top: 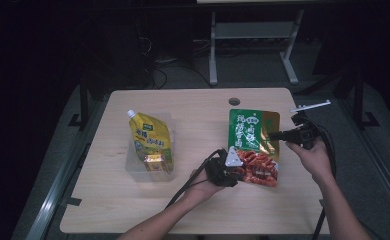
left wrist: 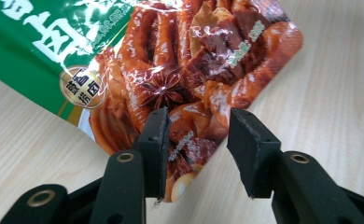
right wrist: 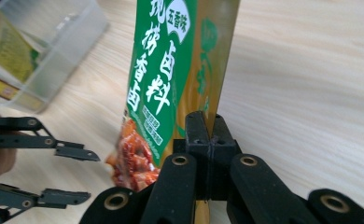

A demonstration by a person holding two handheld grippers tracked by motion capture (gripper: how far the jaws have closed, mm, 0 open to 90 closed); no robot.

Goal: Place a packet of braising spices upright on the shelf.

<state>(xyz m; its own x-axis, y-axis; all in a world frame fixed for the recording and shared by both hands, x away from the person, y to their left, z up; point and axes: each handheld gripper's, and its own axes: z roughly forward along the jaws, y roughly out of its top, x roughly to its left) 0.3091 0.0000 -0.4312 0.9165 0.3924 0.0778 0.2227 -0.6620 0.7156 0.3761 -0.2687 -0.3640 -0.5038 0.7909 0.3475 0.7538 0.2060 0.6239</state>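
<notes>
The desk (top: 133, 205) carries everything you are working with. On its left side sits a clear plastic tub (top: 133, 167) with a yellow spouted pouch (top: 151, 141) lying in it. To the right of that, between your two hands, is the green seasoning packet (top: 250, 142), its long axis running from the far edge of the desk toward you, green end away from you and red printed end near.

Your right gripper (top: 272, 135) has the packet's gold side edge pinched tight; in the right gripper view the jaws meet flat on the foil (right wrist: 207, 70) with no gap. The packet hangs off that grip, lifted at the right edge.

Your left gripper (top: 239, 172) is at the near red end. Its jaws stand partly apart, and in the left gripper view the packet's corner (left wrist: 189, 140) lies between them, but the pads (left wrist: 157, 140) do not press on it, so that hand holds nothing.

That makes the right hand the only one carrying the packet. The tub lies to the packet's left, nearer your left hand, so if the packet is meant to join the pouch, it will have to travel leftward across the desk.
</notes>
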